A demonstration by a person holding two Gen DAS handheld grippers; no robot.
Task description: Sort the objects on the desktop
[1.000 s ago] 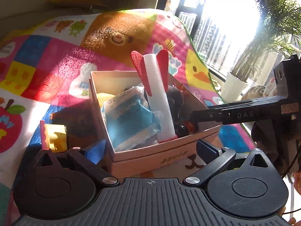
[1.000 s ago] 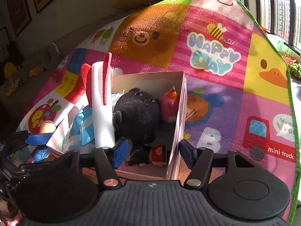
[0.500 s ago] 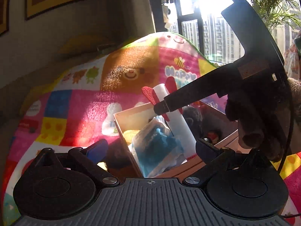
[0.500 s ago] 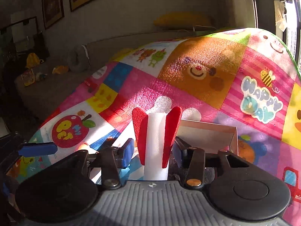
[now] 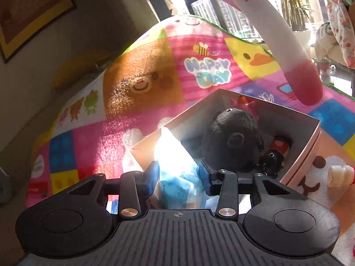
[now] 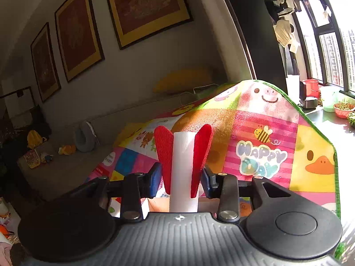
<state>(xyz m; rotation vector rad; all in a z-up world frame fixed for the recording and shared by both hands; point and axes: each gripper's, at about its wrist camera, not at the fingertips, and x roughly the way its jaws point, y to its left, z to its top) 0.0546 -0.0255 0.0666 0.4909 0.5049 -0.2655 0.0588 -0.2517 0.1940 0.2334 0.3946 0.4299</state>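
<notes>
- My left tongs (image 5: pixel 178 175) have just been closing and now pinch the blue-and-white plastic packet (image 5: pixel 177 177) at the near corner of the pink box (image 5: pixel 310 146)
- My right tongs (image 6: pixel 181 177) grip the white foam tube with red fins (image 6: pixel 183 166), held upright above the box; from the left camera the tube hangs over its far side
- Black plush toy (image 5: pixel 233 139) and a small red figure (image 5: pixel 280 145) lie inside the box, on the patchwork play mat (image 5: pixel 142 84)

Matt white foam tube (image 6: pixel 183 166) with rough red felt wings; fuzzy black plush toy (image 5: pixel 233 137); smooth cardboard box (image 5: pixel 310 146); glossy crinkled plastic packet (image 5: pixel 177 173); textured printed mat (image 5: pixel 144 84).
</notes>
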